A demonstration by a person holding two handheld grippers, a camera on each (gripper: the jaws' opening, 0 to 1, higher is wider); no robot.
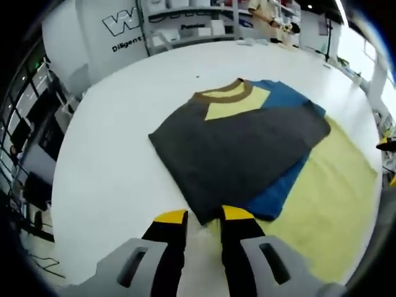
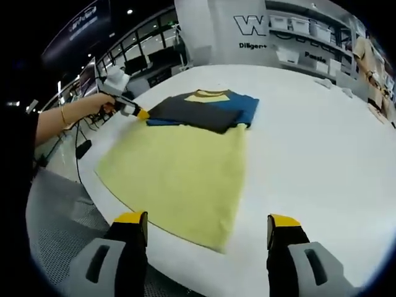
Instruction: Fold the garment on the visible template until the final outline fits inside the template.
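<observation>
The garment (image 1: 241,145), grey over blue with a yellow neck patch, lay folded on the far end of the yellow template (image 2: 179,173) on the white counter (image 2: 322,161). The left gripper (image 1: 204,216) hovered at its near corner, jaws slightly apart and holding nothing. The right gripper (image 2: 207,226) stood wide open, well back. I judged folding nearly done, though one grey edge seemed to overhang the template.

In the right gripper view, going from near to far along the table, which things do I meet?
Right tongs → yellow template sheet → folded dark grey and blue garment → bare white table → shelves with white boxes.
</observation>
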